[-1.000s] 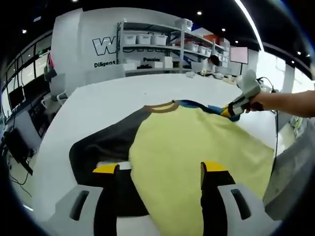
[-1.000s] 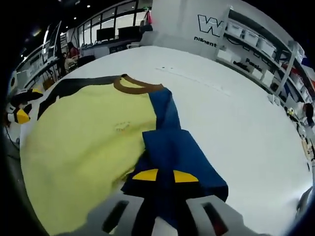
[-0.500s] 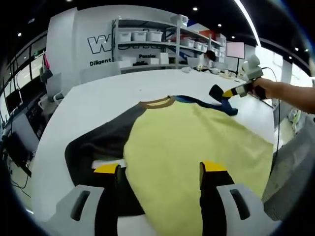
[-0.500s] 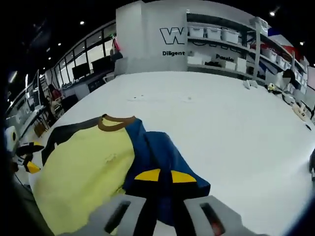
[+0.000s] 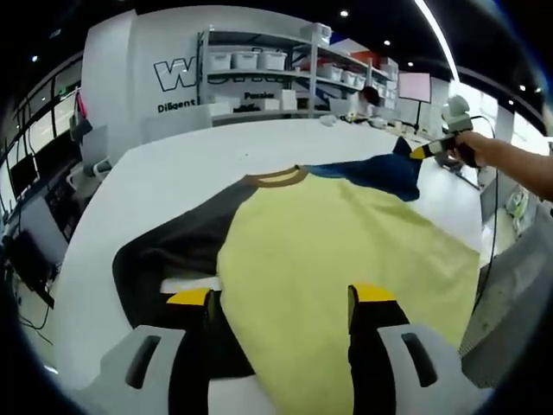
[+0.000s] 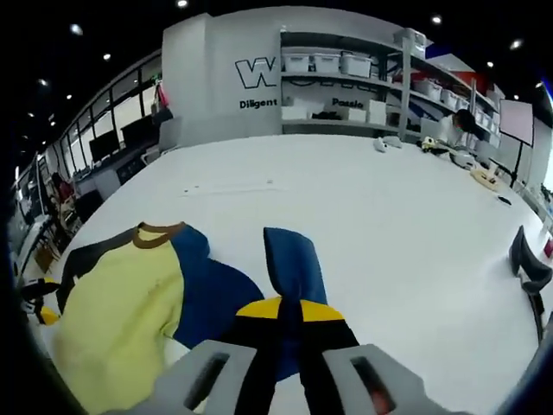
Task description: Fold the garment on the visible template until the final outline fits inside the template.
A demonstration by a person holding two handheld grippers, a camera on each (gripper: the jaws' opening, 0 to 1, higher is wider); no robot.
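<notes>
The right hand-held gripper [image 6: 289, 313] has its two yellow-tipped jaws pressed together on the blue sleeve [image 6: 294, 264] of the garment [image 6: 130, 303], and the sleeve rises from the white surface [image 6: 406, 225] in a raised fold running away from the jaws. In the left gripper view the same tool [image 5: 432, 149] appears at the far right edge of the surface, held by a person's hand [image 5: 479, 151], with the blue sleeve [image 5: 376, 171] drawn out toward it. The left hand-held gripper [image 5: 281, 298] stands with its jaws well apart over the near hem of the garment [image 5: 337, 251], nothing between them; whether its tips touch the cloth cannot be told.

There is one garment: yellow body, one blue sleeve, one dark sleeve [image 5: 173, 251] lying flat toward the left edge, and a brown collar [image 5: 276, 178]. Its near hem is cut off by the jaw bodies. A pale strip [image 5: 190, 284] shows beside the dark sleeve, perhaps part of a template; its outline is hard to make out.

The surface is wide and bare beyond the collar, up to its far edge, where shelves with white bins [image 5: 259, 60] stand.
</notes>
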